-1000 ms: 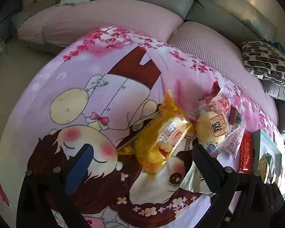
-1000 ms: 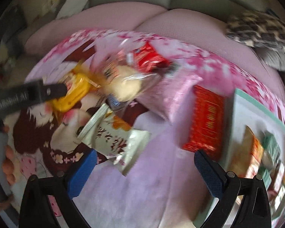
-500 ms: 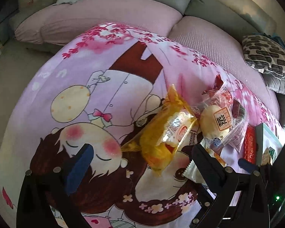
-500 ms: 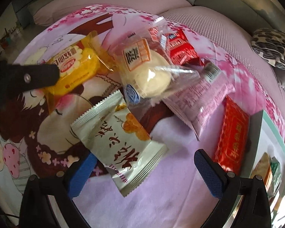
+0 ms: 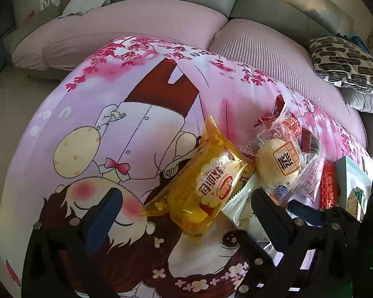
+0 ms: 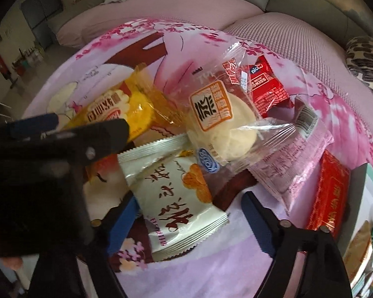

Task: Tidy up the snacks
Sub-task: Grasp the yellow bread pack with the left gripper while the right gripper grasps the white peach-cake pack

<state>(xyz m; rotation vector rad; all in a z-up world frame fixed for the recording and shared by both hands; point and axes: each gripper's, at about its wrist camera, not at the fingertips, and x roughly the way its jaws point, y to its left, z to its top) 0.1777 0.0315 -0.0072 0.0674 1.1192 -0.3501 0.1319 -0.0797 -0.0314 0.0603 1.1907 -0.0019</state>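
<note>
behind the bun, red "kiss" packet (image 6: 267,89)

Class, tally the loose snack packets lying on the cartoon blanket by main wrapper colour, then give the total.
Red packets: 2
Yellow packet: 1
Clear bun packet: 1
White packet: 1
Pink packet: 1
Total: 6

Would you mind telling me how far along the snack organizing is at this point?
Early. A few packets already sit in the box at right. The right gripper has just been closing around the white packet, not yet gripping it. The left gripper is open, holding nothing. The yellow packet, bun, pink packet and two red ones remain on the cloth.
</note>
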